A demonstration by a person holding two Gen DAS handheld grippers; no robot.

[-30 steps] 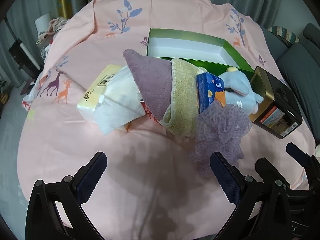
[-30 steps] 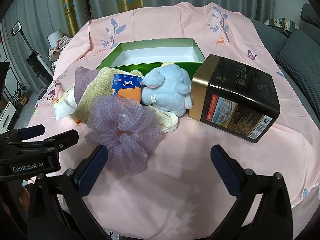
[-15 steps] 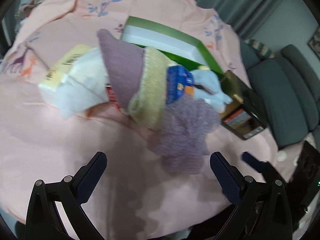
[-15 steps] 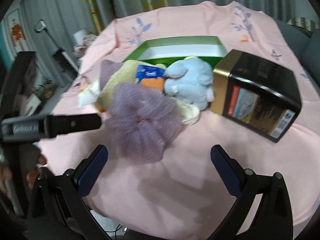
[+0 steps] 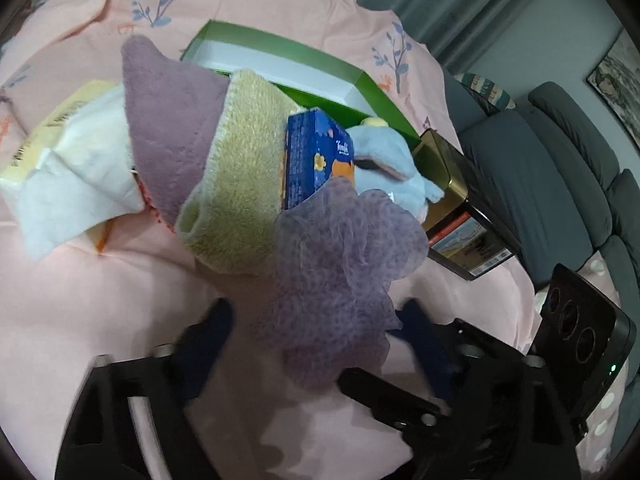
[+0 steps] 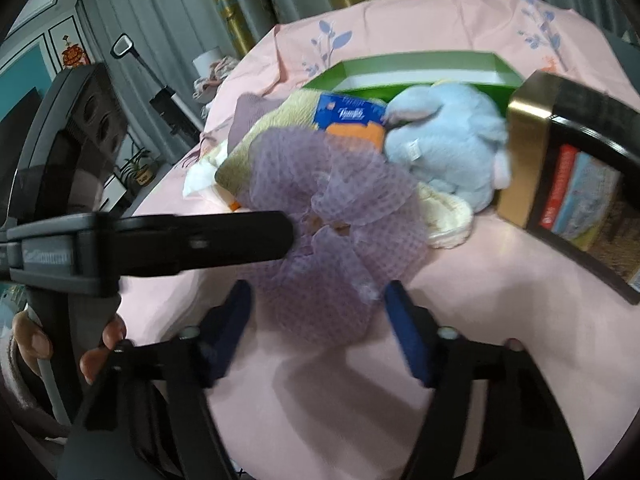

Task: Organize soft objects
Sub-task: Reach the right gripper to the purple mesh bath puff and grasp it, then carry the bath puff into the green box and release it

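A purple mesh puff [image 5: 340,272] lies at the near edge of a pile on the pink cloth. My left gripper [image 5: 316,332] straddles its near part with the jaws closing; the pads stand a little off the mesh. My right gripper [image 6: 318,312] also has the puff [image 6: 332,232] between its closing fingers, close to the mesh but not clearly pressing. Behind the puff lie a yellow-green towel [image 5: 240,184], a purple towel [image 5: 168,120], a blue tissue pack [image 5: 316,156] and a light blue plush toy [image 6: 444,148]. An open green box [image 5: 280,64] stands behind the pile.
A black and gold tin [image 6: 568,168] lies on its side right of the plush toy. White tissue packs [image 5: 80,152] sit at the pile's left. A grey sofa [image 5: 540,180] stands beyond the table's right edge. A hand [image 6: 104,344] holds the left gripper.
Both grippers have sunk and tipped down toward the purple puff, and their jaws have narrowed around it. The left gripper's finger now reaches across the right wrist view to the puff.
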